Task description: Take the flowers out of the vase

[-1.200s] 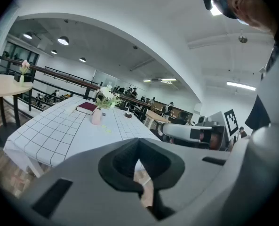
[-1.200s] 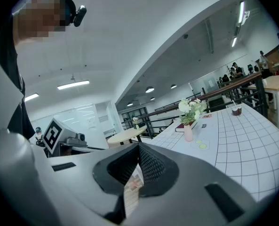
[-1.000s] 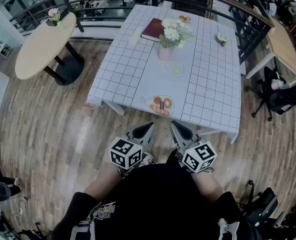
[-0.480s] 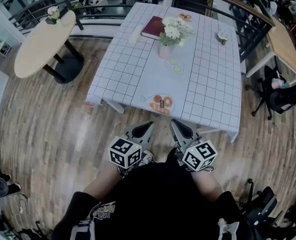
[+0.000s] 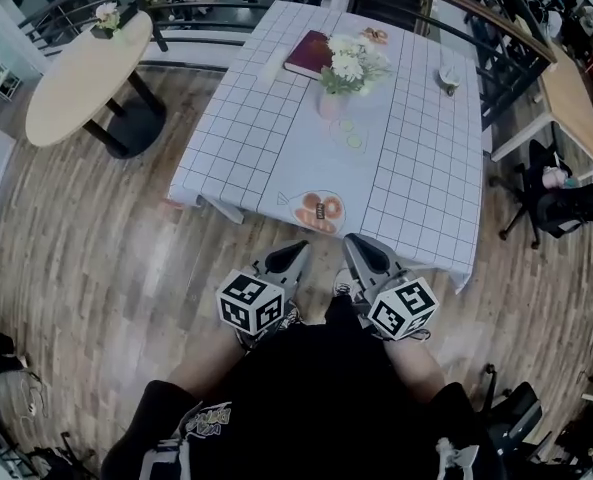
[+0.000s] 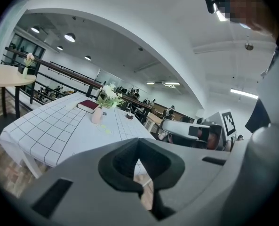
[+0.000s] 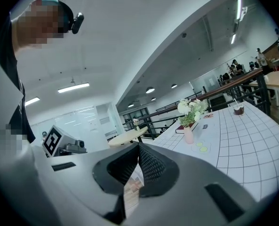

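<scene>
Two grey grippers are held side by side close to the body. The left gripper (image 5: 294,255) and right gripper (image 5: 357,248) are pointed at the table, and each has its jaws pressed together on nothing. One rectangular table (image 5: 246,138) is covered in white checked cloth. One round plate (image 5: 319,210) is seen at its near edge. Farther off, one pink vase (image 5: 329,105) stands upright with the white flowers (image 5: 348,65) in it, and one red book (image 5: 306,56) lies behind.

Head view overhead; gripper views low, seemingly toward table (image 5: 256,138).

Café-like mezzanine: checked-cloth table (image 5: 266,138), round table (image 5: 76,88), railing (image 6: 59,70).
</scene>
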The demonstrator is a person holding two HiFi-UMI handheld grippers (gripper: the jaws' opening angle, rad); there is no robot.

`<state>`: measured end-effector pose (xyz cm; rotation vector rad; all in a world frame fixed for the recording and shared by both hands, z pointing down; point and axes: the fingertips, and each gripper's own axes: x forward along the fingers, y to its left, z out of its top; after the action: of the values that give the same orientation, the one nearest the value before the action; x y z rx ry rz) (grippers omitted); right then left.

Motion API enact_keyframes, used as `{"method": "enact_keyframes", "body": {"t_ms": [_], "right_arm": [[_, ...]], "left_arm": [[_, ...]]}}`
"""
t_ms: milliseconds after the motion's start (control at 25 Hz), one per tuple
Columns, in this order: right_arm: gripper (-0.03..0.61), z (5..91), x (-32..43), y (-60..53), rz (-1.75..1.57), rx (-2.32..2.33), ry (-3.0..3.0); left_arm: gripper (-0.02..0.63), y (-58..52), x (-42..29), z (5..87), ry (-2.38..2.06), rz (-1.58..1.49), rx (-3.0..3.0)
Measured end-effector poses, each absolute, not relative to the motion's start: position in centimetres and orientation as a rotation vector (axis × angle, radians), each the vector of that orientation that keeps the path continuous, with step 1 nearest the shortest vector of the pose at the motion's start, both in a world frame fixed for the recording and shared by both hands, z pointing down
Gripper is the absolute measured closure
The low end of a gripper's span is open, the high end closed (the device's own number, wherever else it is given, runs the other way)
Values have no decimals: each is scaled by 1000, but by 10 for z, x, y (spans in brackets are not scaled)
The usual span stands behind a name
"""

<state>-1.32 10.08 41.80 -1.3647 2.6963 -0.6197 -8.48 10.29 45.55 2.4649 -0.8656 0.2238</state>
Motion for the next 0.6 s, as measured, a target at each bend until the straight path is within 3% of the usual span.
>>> {"method": "enact_keyframes", "body": {"t_ms": [600], "right_arm": [[557,422,0,49,-691,-1230,2772]], "left_arm": [[606,64,-75,455,-1003,207,2411]]}}
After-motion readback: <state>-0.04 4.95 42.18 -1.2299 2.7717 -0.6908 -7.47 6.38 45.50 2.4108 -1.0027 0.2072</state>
